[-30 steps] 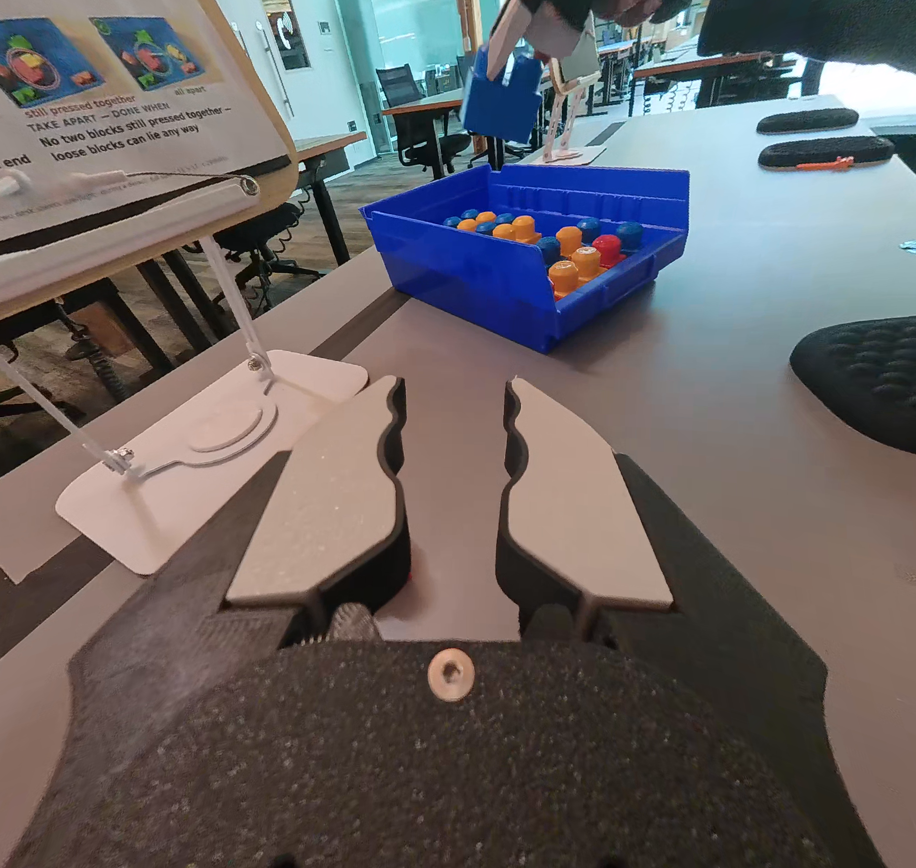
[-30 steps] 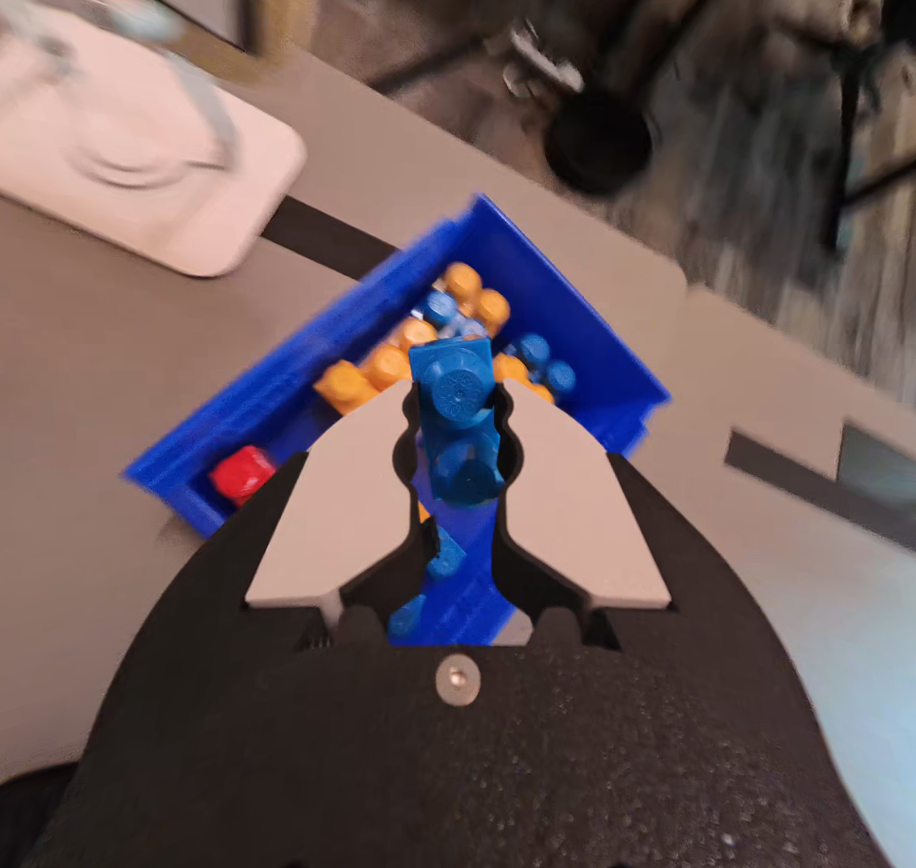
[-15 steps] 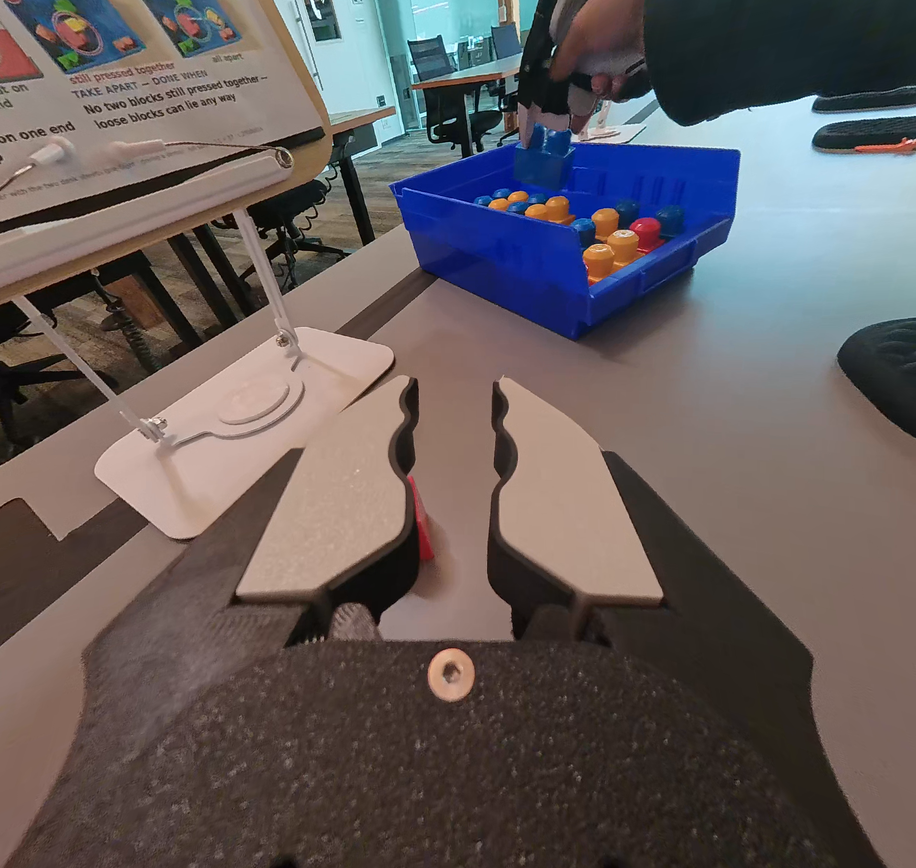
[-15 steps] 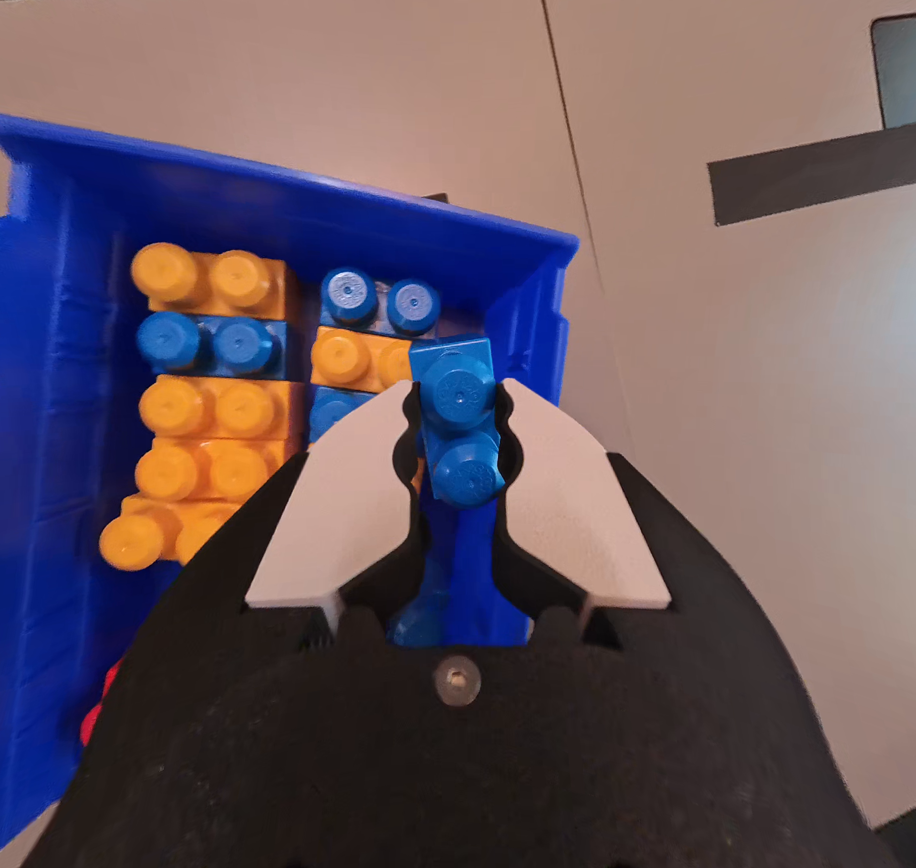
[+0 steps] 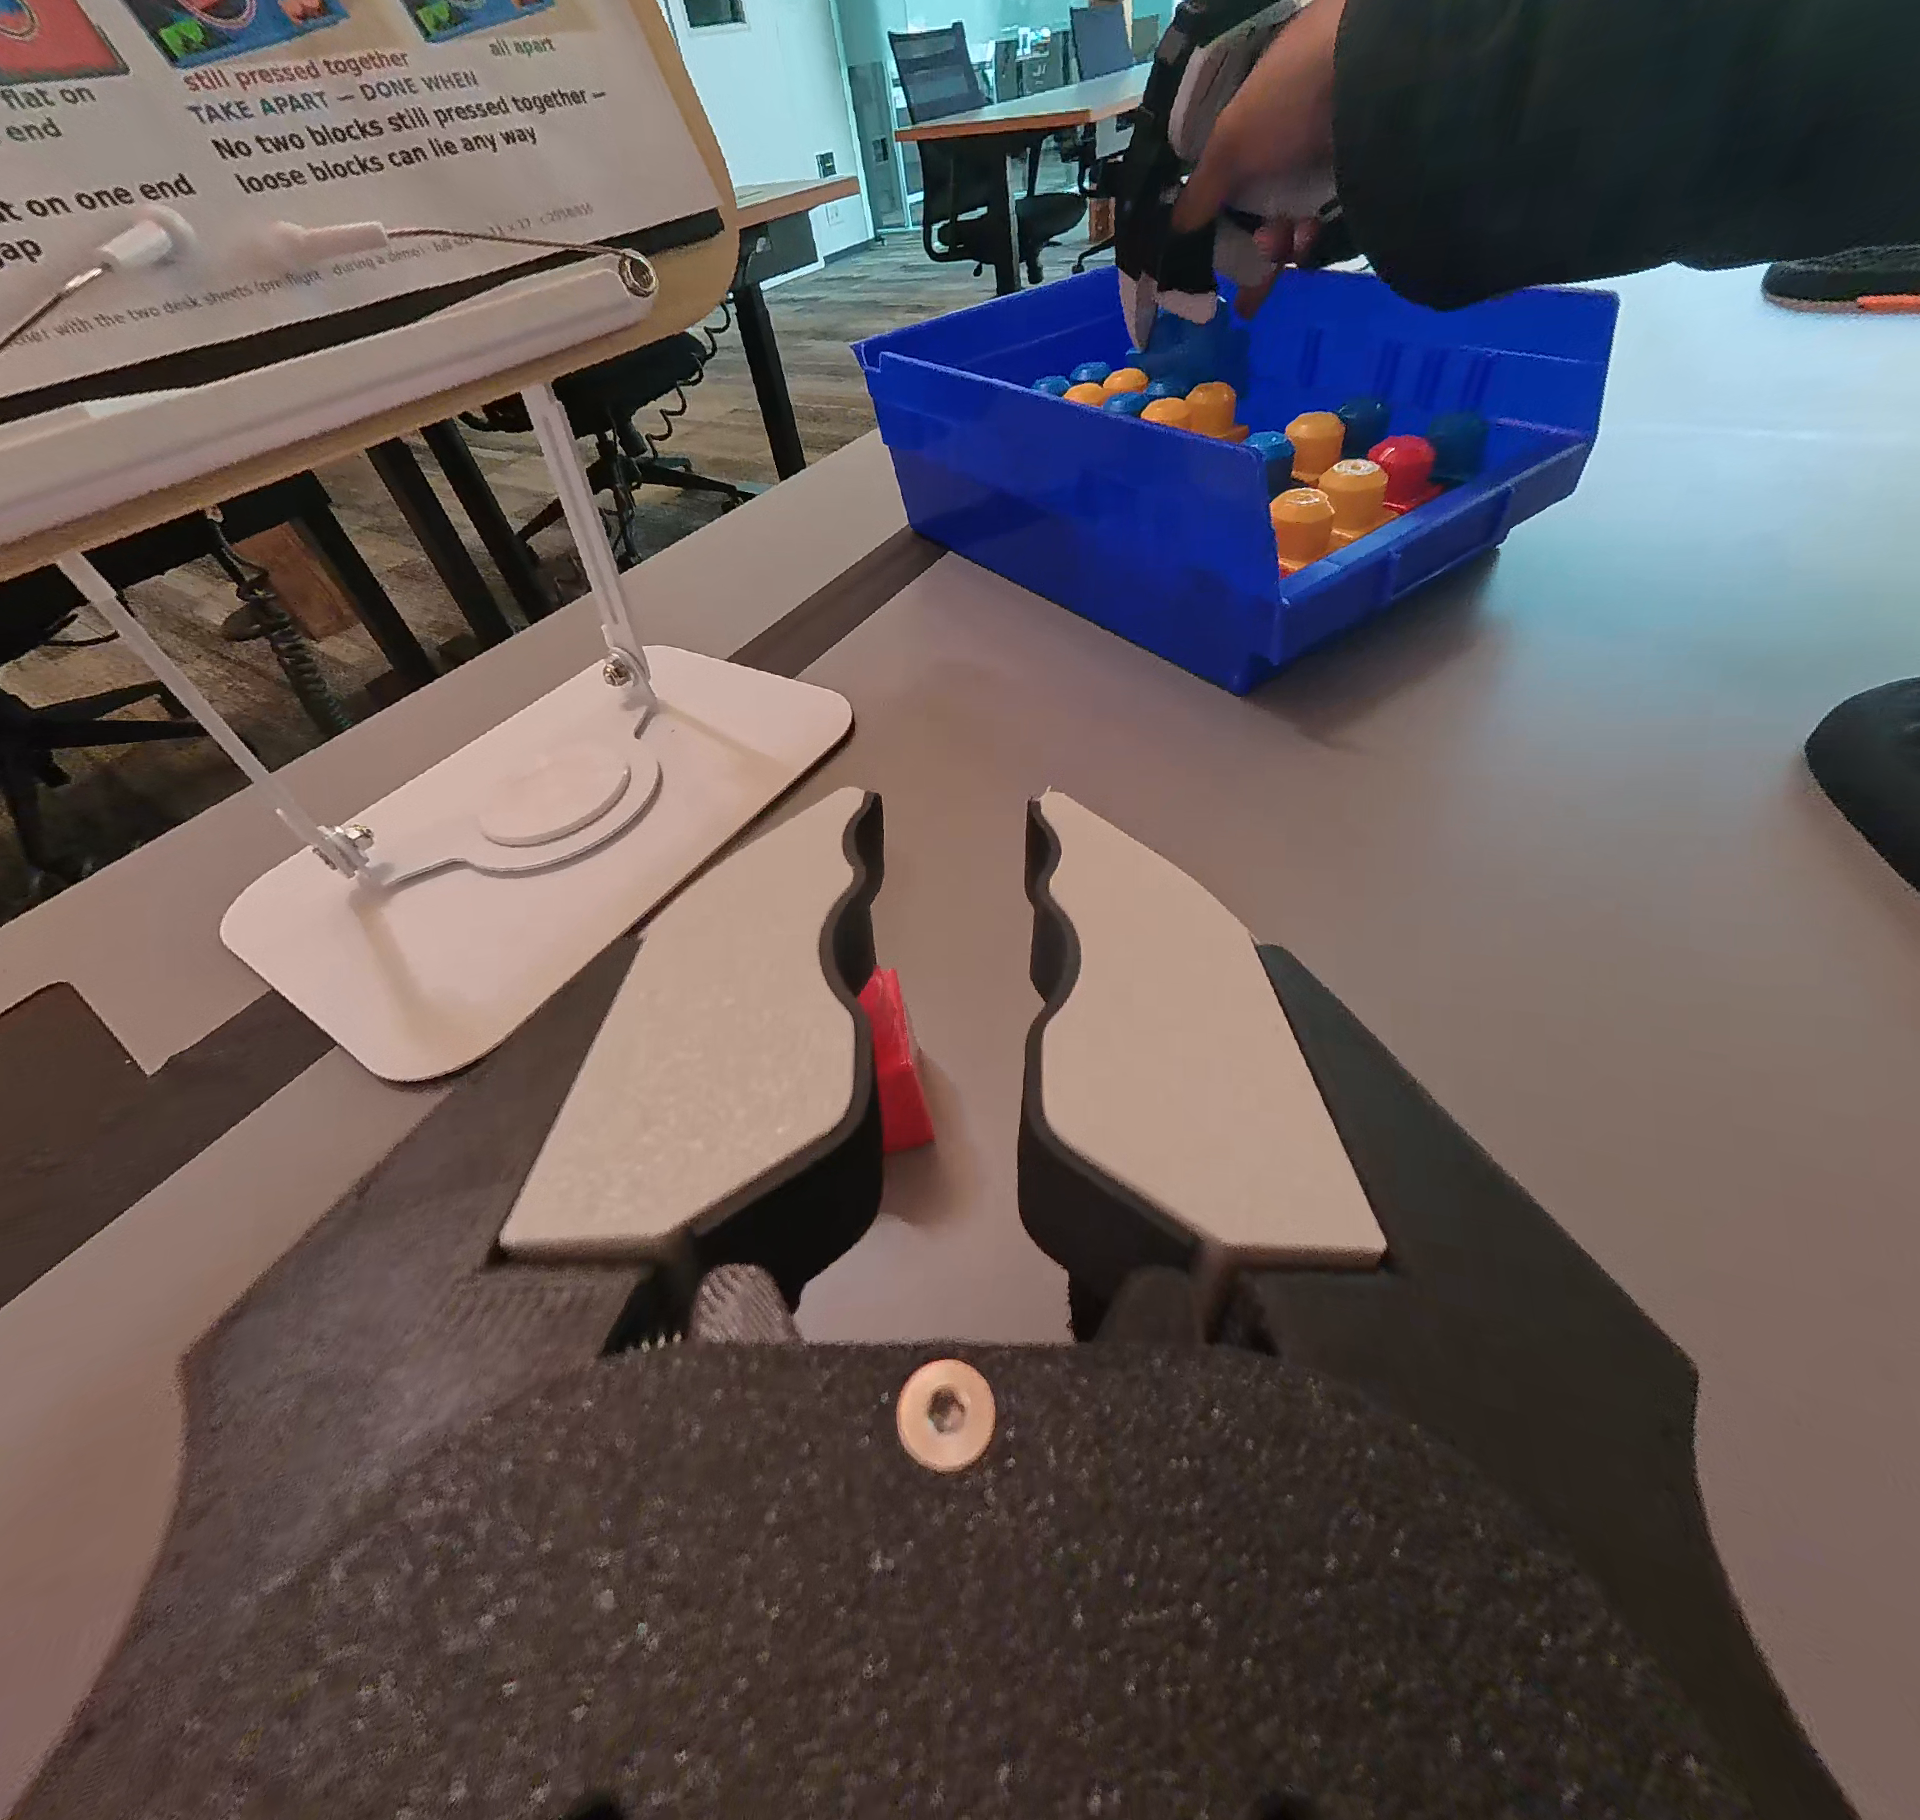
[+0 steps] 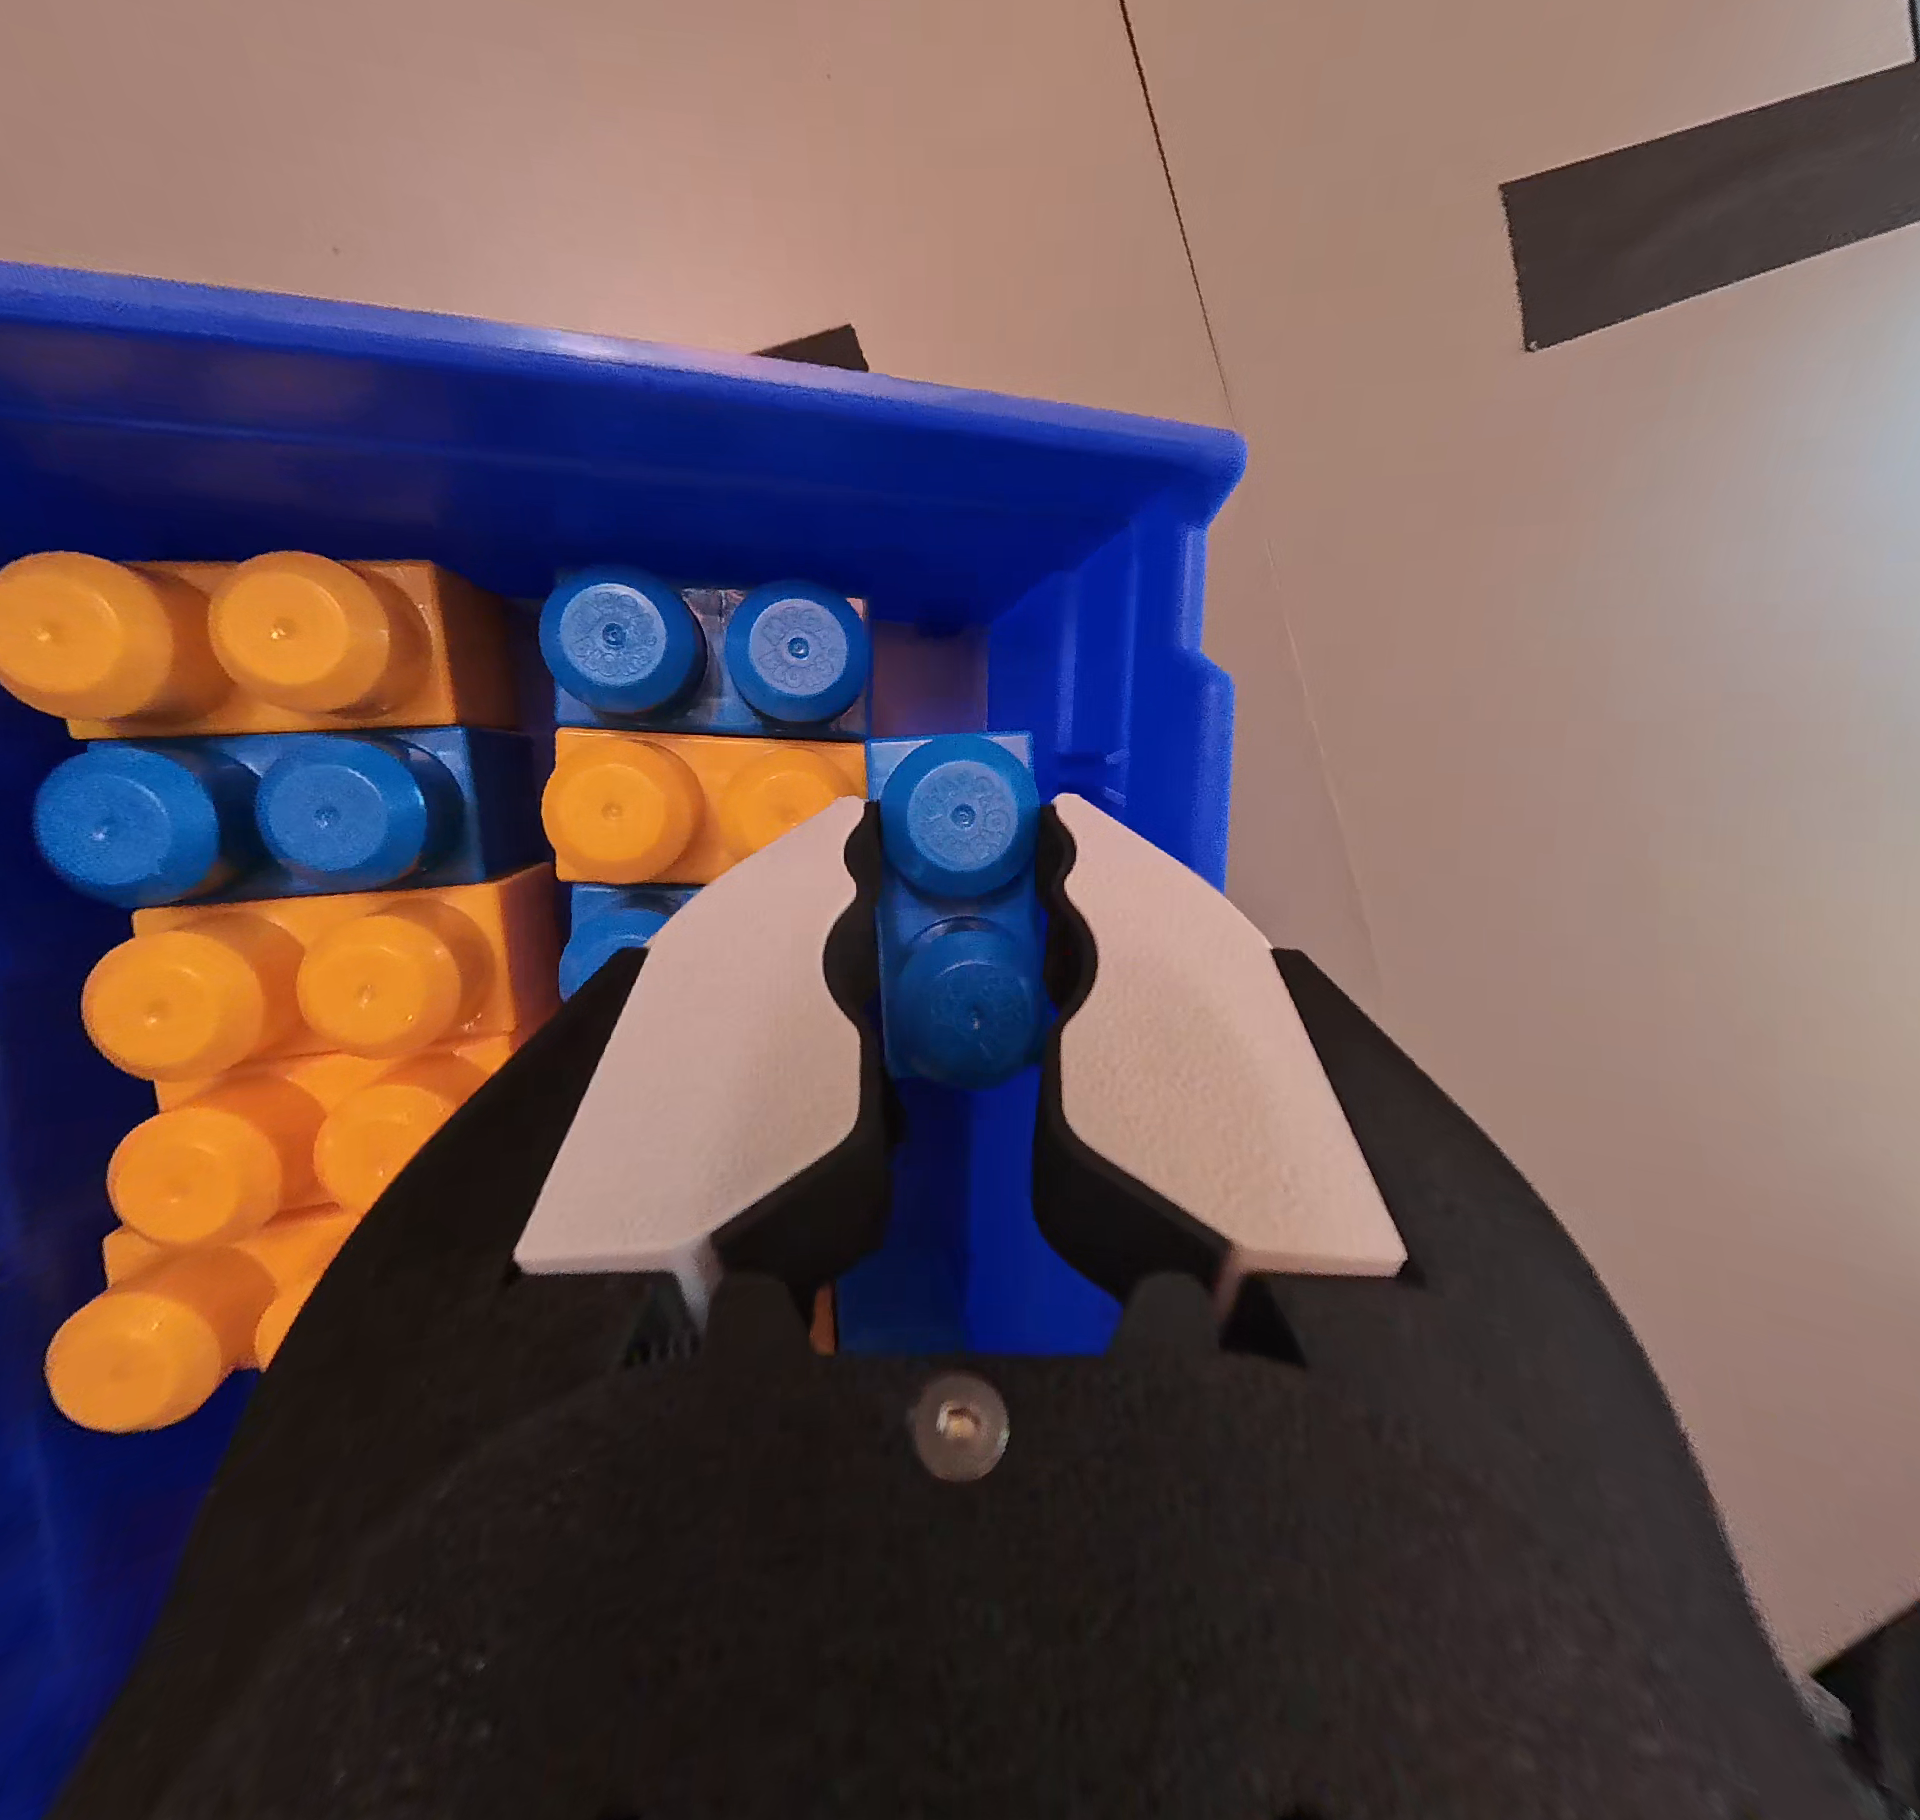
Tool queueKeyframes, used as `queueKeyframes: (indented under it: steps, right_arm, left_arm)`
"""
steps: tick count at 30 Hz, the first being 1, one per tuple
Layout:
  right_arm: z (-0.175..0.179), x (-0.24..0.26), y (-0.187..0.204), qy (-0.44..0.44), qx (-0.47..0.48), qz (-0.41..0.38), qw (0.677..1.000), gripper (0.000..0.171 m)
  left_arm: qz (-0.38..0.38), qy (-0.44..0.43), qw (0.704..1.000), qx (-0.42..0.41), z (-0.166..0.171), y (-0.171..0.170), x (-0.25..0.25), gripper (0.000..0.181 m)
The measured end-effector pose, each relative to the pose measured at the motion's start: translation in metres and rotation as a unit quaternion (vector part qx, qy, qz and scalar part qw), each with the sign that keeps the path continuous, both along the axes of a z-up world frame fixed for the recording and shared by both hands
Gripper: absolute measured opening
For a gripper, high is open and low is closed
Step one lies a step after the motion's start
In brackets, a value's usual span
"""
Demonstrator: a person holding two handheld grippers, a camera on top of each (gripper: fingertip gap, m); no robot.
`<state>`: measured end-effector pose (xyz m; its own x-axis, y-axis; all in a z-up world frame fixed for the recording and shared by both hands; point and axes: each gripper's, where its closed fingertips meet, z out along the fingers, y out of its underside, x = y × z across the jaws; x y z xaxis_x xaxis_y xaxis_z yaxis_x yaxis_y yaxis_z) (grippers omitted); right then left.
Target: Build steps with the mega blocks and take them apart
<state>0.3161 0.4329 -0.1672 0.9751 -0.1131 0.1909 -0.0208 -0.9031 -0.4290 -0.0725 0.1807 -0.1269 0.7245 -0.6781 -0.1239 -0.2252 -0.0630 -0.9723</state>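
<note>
The right gripper [image 6: 956,820] is clamped on a blue two-stud block [image 6: 961,897], which is held by its long sides with the studs facing the camera. The block is lowered into a blue bin [image 6: 665,440], at the corner ahead and to the right of the fingers. The bin's right wall [image 6: 1132,690] is seen just beside the right finger, and little room is left on that side. To the left of the fingers, orange blocks [image 6: 260,638] and blue blocks [image 6: 239,814] are packed in rows, studs up; a blue block [image 6: 707,643] and an orange one [image 6: 675,804] lie directly ahead and left of the held block. Bare tabletop [image 6: 1558,731] is seen beyond the wall.

The left gripper [image 5: 954,799] is held apart with a narrow gap, and nothing is grasped. A red block [image 5: 896,1064] is seen on the table under it, beside the inner edge of the left finger; whether it is touched cannot be told. Open table [image 5: 1403,887] lies ahead and to the right.

Only in the left wrist view are the white stand base [image 5: 540,856] ahead-left, the instruction sheet [image 5: 312,108] above it, the person's hand [image 5: 1257,129] on the right gripper [image 5: 1184,300] and a red block in the bin [image 5: 1403,461] shown.
</note>
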Motion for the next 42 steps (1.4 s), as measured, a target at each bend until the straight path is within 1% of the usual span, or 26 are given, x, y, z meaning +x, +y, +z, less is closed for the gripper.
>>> queueKeyframes:
  steps: [7, 16, 20, 23, 26, 28, 31, 33, 36, 38, 42]
  right_arm:
    - [-0.016, -0.002, -0.002, -0.013, -0.009, 0.007, 1.0, 0.028]
    - [-0.014, -0.006, -0.002, -0.021, -0.01, 0.03, 0.999, 0.031]
    - [0.005, -0.01, 0.003, -0.041, 0.008, 0.073, 0.996, 0.04]
    - [0.04, -0.026, 0.014, -0.053, 0.071, 0.136, 0.987, 0.041]
    - [0.085, -0.057, 0.02, -0.052, 0.158, 0.198, 0.966, 0.042]
    - [0.114, -0.088, 0.014, -0.029, 0.217, 0.238, 0.946, 0.042]
    - [0.146, -0.143, -0.01, 0.006, 0.281, 0.308, 0.909, 0.044]
    - [0.157, -0.181, -0.033, 0.021, 0.303, 0.362, 0.882, 0.044]
    - [0.155, -0.238, -0.072, 0.029, 0.304, 0.454, 0.837, 0.041]
    - [0.143, -0.269, -0.095, 0.022, 0.291, 0.506, 0.811, 0.038]
    - [0.111, -0.319, -0.135, 0.028, 0.254, 0.578, 0.775, 0.038]
  left_arm:
    - [-0.001, 0.002, 1.0, -0.002, -0.001, 0.0, 0.0, 0.026]
    - [0.001, 0.006, 1.0, -0.005, -0.004, 0.001, -0.002, 0.026]
    - [0.003, 0.007, 1.0, -0.002, -0.003, 0.002, -0.002, 0.026]
    - [0.012, -0.003, 1.0, 0.007, 0.001, 0.003, -0.005, 0.024]
    - [0.03, -0.014, 0.999, 0.017, 0.007, 0.006, -0.012, 0.023]
    - [0.046, -0.022, 0.998, 0.021, 0.01, 0.008, -0.018, 0.023]
    - [0.078, -0.034, 0.996, 0.023, 0.014, 0.013, -0.029, 0.021]
    - [0.107, -0.042, 0.993, 0.025, 0.016, 0.017, -0.039, 0.019]
    - [0.157, -0.059, 0.985, 0.031, 0.021, 0.023, -0.057, 0.013]
    - [0.183, -0.078, 0.979, 0.046, 0.029, 0.023, -0.067, 0.0]
    - [0.237, -0.095, 0.964, 0.068, 0.038, 0.024, -0.084, 0.0]
